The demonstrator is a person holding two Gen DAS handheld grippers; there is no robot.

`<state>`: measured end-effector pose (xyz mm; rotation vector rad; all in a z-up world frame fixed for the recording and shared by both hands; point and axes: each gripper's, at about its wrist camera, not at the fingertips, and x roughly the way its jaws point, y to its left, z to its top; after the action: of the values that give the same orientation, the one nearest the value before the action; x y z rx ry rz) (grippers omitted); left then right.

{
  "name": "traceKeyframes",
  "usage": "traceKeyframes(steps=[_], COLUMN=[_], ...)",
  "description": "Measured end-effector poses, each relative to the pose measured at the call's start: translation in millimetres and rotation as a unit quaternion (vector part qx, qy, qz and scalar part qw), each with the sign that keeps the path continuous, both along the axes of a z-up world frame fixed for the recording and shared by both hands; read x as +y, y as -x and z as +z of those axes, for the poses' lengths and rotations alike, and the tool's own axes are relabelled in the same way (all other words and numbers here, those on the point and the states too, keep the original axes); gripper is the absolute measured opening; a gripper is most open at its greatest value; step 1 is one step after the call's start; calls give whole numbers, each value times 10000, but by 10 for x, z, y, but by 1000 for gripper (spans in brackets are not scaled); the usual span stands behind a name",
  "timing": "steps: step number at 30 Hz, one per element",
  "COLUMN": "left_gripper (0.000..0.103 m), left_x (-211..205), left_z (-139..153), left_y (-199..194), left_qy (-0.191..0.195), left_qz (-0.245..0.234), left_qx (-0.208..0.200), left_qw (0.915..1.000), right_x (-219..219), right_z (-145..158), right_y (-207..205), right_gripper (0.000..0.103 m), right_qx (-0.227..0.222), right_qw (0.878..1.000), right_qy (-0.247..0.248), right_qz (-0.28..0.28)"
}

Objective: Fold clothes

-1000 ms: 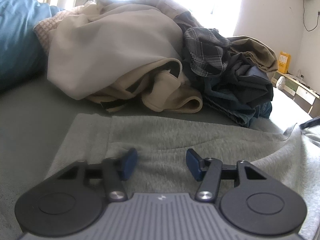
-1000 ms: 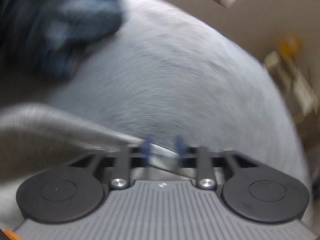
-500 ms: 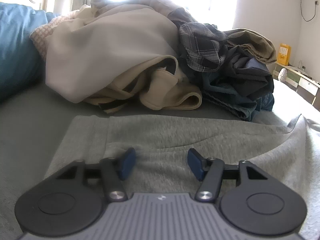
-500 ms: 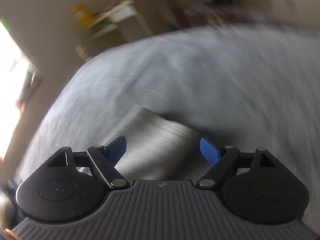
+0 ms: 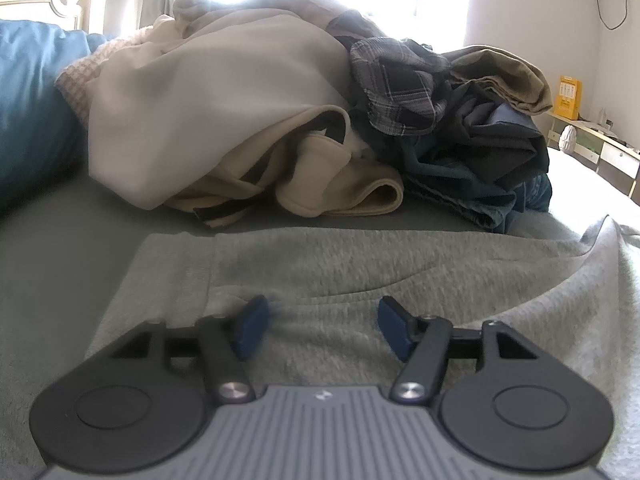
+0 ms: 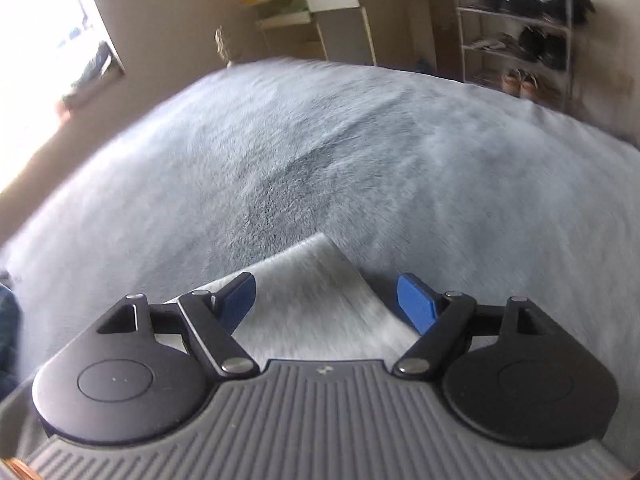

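Left tool (image 5: 320, 326) over crosswise sweatshirt (image 5: 360, 264)

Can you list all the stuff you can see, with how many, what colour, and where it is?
grey sweatshirt: one, light grey, spread flat on the bed, nearest the tools
bed cover: one, grey fuzzy, under everything
clothes pile: one heap, cream, plaid, dark and tan, behind the sweatshirt
blue pillow: one, blue, far left
yellow box: one, on the desk at right
desk: one, pale, by the wall
shoe rack: one, metal, dark shoes on it
left tool: one, black with blue pads, open over the sweatshirt
right tool: one, same colours, open over a sweatshirt corner
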<state>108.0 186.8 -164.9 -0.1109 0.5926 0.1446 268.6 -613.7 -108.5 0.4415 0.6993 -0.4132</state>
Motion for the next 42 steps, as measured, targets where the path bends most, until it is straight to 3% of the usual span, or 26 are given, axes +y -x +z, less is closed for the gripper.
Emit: traceKeyframes(steps=[5,7,8,11,14,16,17,18,19,23,26,29,34,37,40,41,42], left_gripper=[64,64,64,64,64,64,64,64,64,64,64,64,65,65,65,65,65], left_x=[3,0,-3,-21,-37,-39,-41,-42,-43,-29,-19,-20,-25,-28,-31,-31,-33], left_z=[3,0,-4,-11,-9,-5,-2,-1,-1,0,5,10,12,12,13,14,15], left_y=[-5,-7,-7,-6,-16,-20,-19,-16,-13,-19,-17,-16,-17,-18,-19,-20,-21], left_qy=[13,4,-8,-65,-119,-123,-122,-122,-121,-101,-80,-78,-91,-101,-109,-111,-116], left_qz=[-3,-3,0,14,20,20,22,24,24,10,11,8,0,-6,-9,-8,-7], left_qx=[25,24,25,25,46,66,71,70,70,61,52,54,53,52,54,56,60], left_qw=[10000,10000,10000,10000,9999,9999,9999,9999,9999,9999,10000,10000,9999,9999,9999,9999,9999], right_x=[-27,46,98,202,204,214,225,237,240,222,8,-211,-232,-149,-16,29,27], right_z=[-245,-237,-194,78,372,399,373,345,339,346,365,241,-159,-385,-366,-358,-338], right_y=[-348,-424,-449,-514,-607,-759,-830,-901,-848,-522,-63,446,971,949,724,648,590], right_gripper=[77,42,12,9,9,17,32,55,63,75,76,76,71,64,53,23,3], right_qx=[459,504,462,-152,-1045,-1028,-801,-561,-571,-741,-1059,-1206,-699,-561,-380,-319,-250], right_qw=[9987,9984,9982,9980,9928,9930,9949,9961,9959,9946,9914,9744,9461,9395,9626,9691,9717], right_qy=[-208,-157,-84,195,325,525,605,683,704,675,-210,-1453,-2646,-2929,-2278,-2054,-1990], right_qz=[-55,190,384,589,485,243,135,28,-25,-276,-743,-1222,-1735,-1683,-1417,-1326,-1250])
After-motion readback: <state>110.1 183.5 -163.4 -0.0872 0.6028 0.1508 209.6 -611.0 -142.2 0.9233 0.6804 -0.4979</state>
